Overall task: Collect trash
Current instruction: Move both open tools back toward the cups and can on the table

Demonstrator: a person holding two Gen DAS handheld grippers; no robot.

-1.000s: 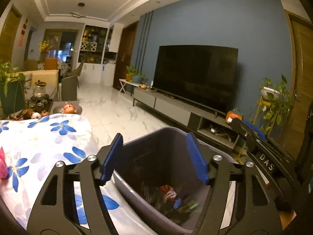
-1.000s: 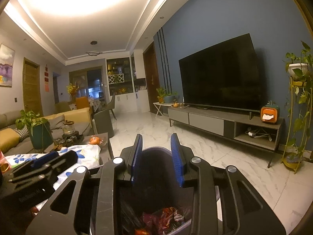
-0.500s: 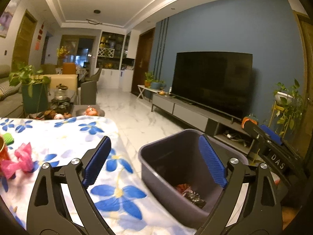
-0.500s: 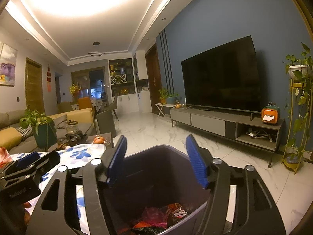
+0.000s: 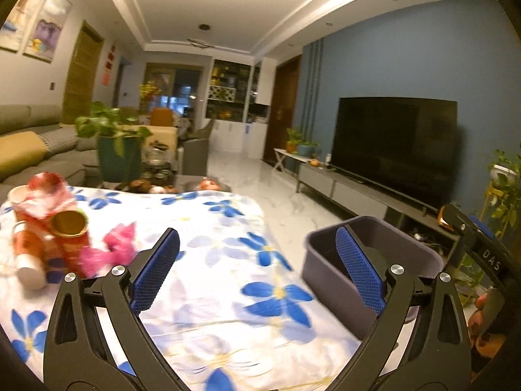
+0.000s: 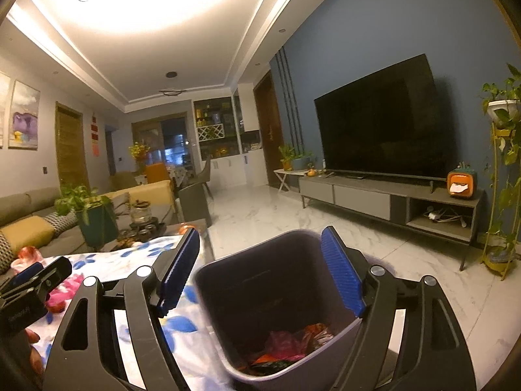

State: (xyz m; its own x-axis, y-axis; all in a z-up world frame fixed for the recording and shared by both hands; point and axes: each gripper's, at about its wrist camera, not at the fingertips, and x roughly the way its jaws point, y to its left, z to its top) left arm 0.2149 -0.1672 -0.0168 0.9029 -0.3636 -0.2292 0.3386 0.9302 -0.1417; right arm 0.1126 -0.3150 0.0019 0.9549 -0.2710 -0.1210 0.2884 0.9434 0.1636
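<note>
A grey trash bin (image 6: 276, 296) stands beside the table's right edge, with colourful wrappers (image 6: 289, 348) at its bottom. My right gripper (image 6: 260, 270) hangs open above the bin, nothing between its fingers. My left gripper (image 5: 257, 267) is open too, over the floral tablecloth (image 5: 215, 260), with the bin (image 5: 364, 260) behind its right finger. At the table's left lie a red can (image 5: 70, 241), a pink wrapper (image 5: 110, 251), a paper cup (image 5: 35, 198) and a small bottle (image 5: 27, 257). The other gripper's body shows at each view's edge.
A TV (image 6: 377, 120) on a low grey console (image 6: 387, 198) lines the blue wall on the right. A potted plant (image 5: 117, 150) and tea set stand beyond the table, with a sofa (image 5: 29, 150) at left. Marble floor (image 6: 325, 221) lies between table and console.
Both grippers opened wider. The left gripper swung left, from over the bin to over the tablecloth, bringing the can and wrappers into view. The right stayed above the bin.
</note>
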